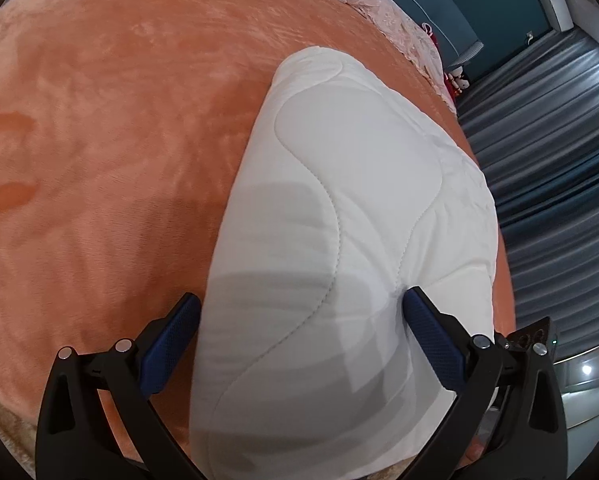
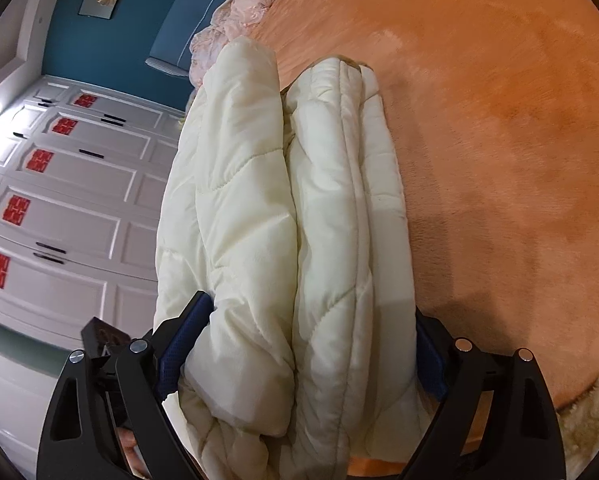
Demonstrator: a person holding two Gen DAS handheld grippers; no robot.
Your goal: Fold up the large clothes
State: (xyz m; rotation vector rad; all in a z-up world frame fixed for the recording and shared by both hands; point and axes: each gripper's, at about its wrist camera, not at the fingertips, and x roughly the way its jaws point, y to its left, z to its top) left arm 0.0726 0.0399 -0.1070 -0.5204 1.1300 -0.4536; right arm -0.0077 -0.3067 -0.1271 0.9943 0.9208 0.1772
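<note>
A white quilted padded garment lies folded into a thick bundle on an orange plush bed cover. My left gripper has its jaws wide apart, one on each side of the bundle's near end; its right finger presses into the fabric. In the right wrist view the same garment shows as stacked cream layers. My right gripper also straddles the bundle's end, jaws wide and against both sides.
The orange cover spreads out beside the bundle. A pink lace bedspread lies at the far end of the bed. Grey curtains hang past the bed edge. White wardrobe doors with red stickers stand beyond the other edge.
</note>
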